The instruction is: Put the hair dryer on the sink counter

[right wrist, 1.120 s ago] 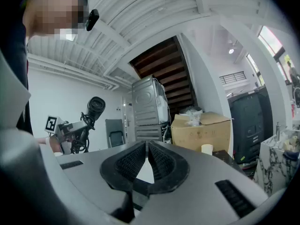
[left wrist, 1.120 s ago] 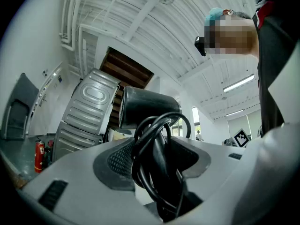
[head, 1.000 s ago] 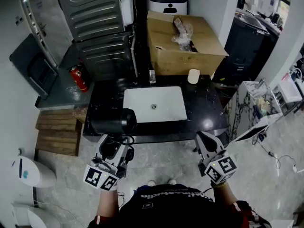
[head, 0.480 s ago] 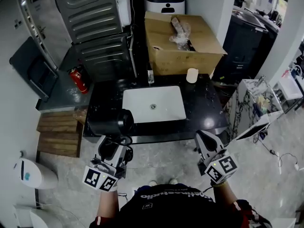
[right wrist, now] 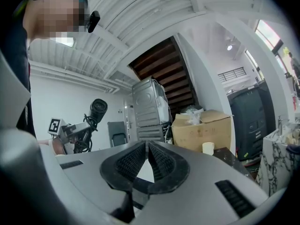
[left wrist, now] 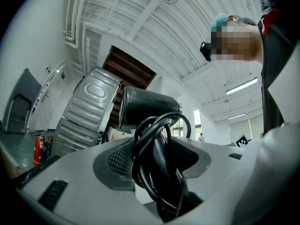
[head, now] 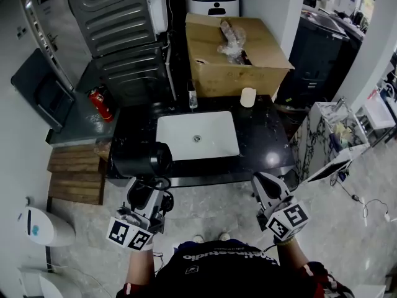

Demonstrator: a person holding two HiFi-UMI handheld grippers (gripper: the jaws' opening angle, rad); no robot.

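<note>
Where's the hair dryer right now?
The hair dryer sits lower left in the head view, clamped in the left gripper, barrel over the front edge of the black counter, left of the white sink.

1. The left tongs (head: 147, 188) are showing a smooth, pale grey plastic shell with dark ribbed pads (left wrist: 119, 157).
2. The right tongs (head: 260, 180) are showing the same grey shell, black ribbed pads (right wrist: 132, 161) and narrow dark slots.
3. The left cube (head: 129, 233) and right cube (head: 287, 221) are displaying black square markers on white.
4. The person is wearing a black top (head: 226, 267) with white lettering and red-trimmed sleeves (head: 322, 272).
</note>
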